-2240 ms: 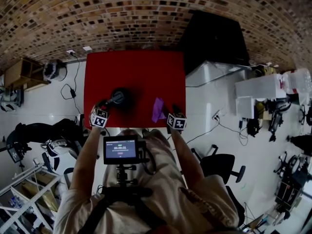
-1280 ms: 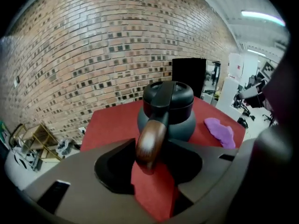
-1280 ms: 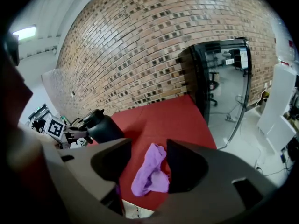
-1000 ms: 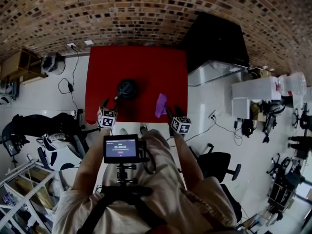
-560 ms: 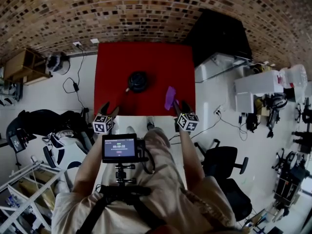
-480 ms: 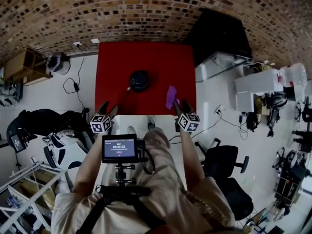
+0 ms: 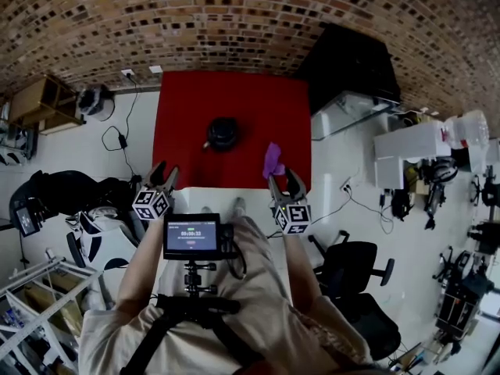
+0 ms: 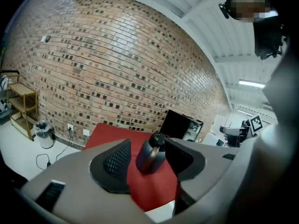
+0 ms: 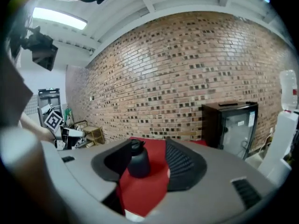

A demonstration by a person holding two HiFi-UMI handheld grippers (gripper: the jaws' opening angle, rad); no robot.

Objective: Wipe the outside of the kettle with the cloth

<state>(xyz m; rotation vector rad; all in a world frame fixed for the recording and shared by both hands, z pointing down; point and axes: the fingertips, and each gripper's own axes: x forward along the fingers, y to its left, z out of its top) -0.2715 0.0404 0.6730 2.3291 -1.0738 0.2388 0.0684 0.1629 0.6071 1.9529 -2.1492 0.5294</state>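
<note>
Left hand-held gripper (image 7: 162, 175) & right hand-held gripper (image 7: 284, 181) are both spread w/ nothing between the jaws, which have just been closing a bit; both are up in the air by the red counter's (image 7: 187, 108) near edge. Dark kettle (image 7: 223, 133) stands upright mid-counter w/ black lid on, so contents can't be seen. Purple cloth (image 7: 273, 160) lies at the near right edge, just ahead of the right hand-held gripper, apart from the kettle.

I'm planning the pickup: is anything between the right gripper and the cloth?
Nothing visible. The cloth lies at the red table's near right edge, just ahead of the right gripper, whose empty jaws stand apart, having just closed a little. The kettle stands clear, further left.
</note>
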